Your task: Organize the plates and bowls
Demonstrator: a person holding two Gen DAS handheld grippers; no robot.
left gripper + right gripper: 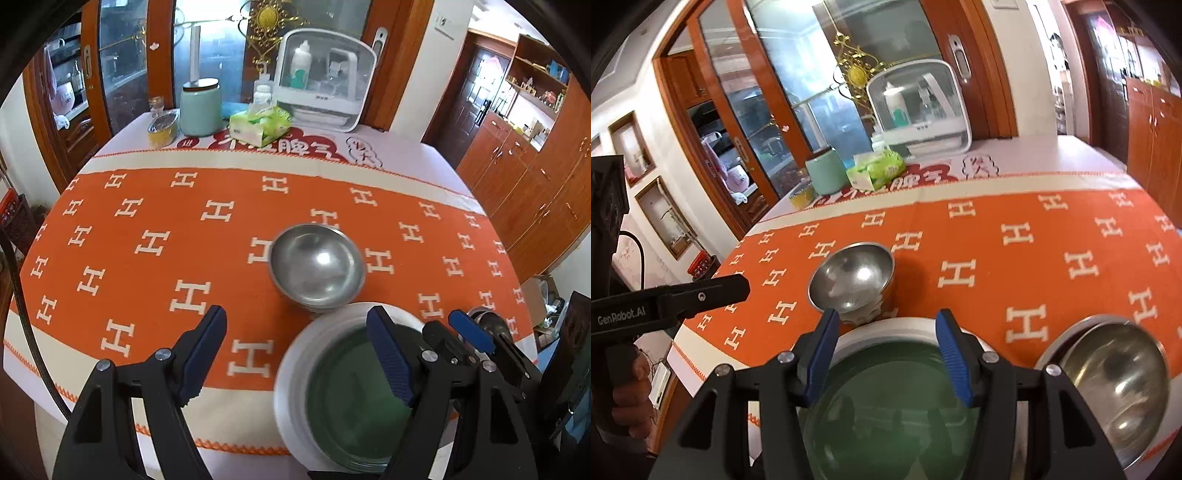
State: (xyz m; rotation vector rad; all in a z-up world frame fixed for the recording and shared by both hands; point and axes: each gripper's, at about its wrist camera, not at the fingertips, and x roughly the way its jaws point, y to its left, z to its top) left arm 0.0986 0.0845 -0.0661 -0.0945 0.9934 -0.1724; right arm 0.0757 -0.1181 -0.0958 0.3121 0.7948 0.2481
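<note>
Left tool [297, 350]: its blue-padded jaws are standing wide apart with nothing between them, hanging over the near edge of the bench; its right pad is overlapping the green plate in the left wrist view, and contact cannot be told.
Bench [332, 155]: it is wearing an orange cloth with white H marks and cream borders.
Far edge of the bench, left to right: a yellow tin with a clear lid [162, 129], a pale green cylindrical jar with a dark lid [200, 107], a green pack of tissues [260, 125] and a white plastic box with a clear window holding bottles [325, 79] are sitting there.
Small steel bowl [317, 266]: it is standing upright on a foot in the middle of the orange cloth, just beyond the plates.
Stack of plates: a glossy green round plate [886, 417] is lying inside a wider white round plate [897, 326] at the near edge of the bench.
Right tool [886, 354]: its blue pads are parted and gripping nothing, hovering above the far rim of the green plate.
Large steel bowl [1115, 387]: it is tilting at the near right edge of the bench, just beside the white plate.
</note>
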